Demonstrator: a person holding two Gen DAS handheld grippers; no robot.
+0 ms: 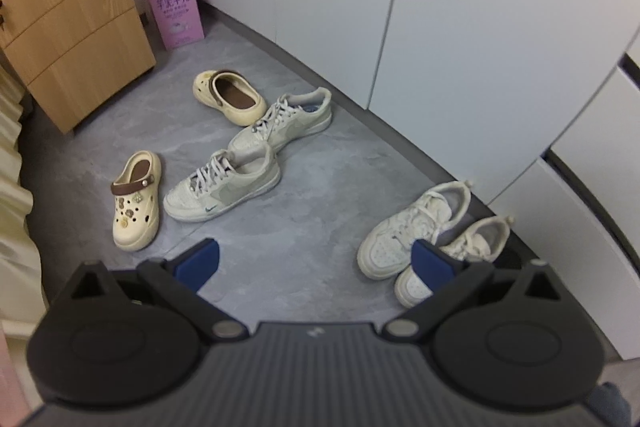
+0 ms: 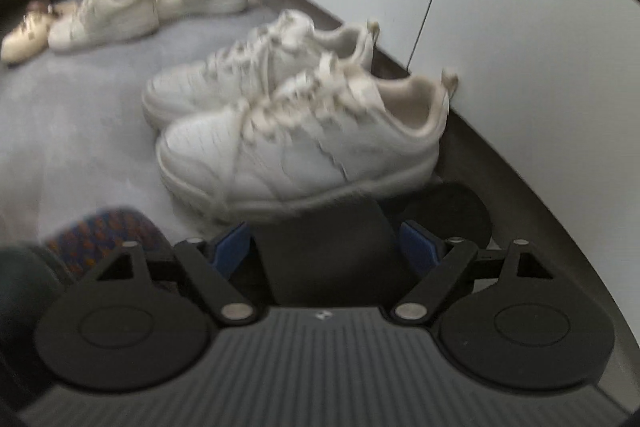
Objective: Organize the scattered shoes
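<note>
- Left wrist view: the left gripper [image 1: 316, 263] hangs over the grey marbled floor [image 1: 304, 235], its blue-padded fingers [image 1: 198, 261] spread wide with nothing between them.
- A pair of chunky white lace-up sneakers [image 1: 404, 231] stands side by side, heels against the base of the white cabinet panels [image 1: 460, 27].
- Further off, two flatter cream-white sneakers with grey laces [image 1: 224, 187] lie crossed, the toe of one just beside the heel of the other.
- One cream clog with a brown strap and charms [image 1: 134, 205] lies beside the nearer flat sneaker; its mate, a second cream clog [image 1: 230, 97], lies touching the farther one.
- A pink carton [image 1: 176, 11] stands next to a wooden drawer unit [image 1: 76, 27].
- Right wrist view, blurred: the right gripper [image 2: 324, 247] has its fingers wide apart and empty, just in front of the chunky pair [image 2: 296, 143].
</note>
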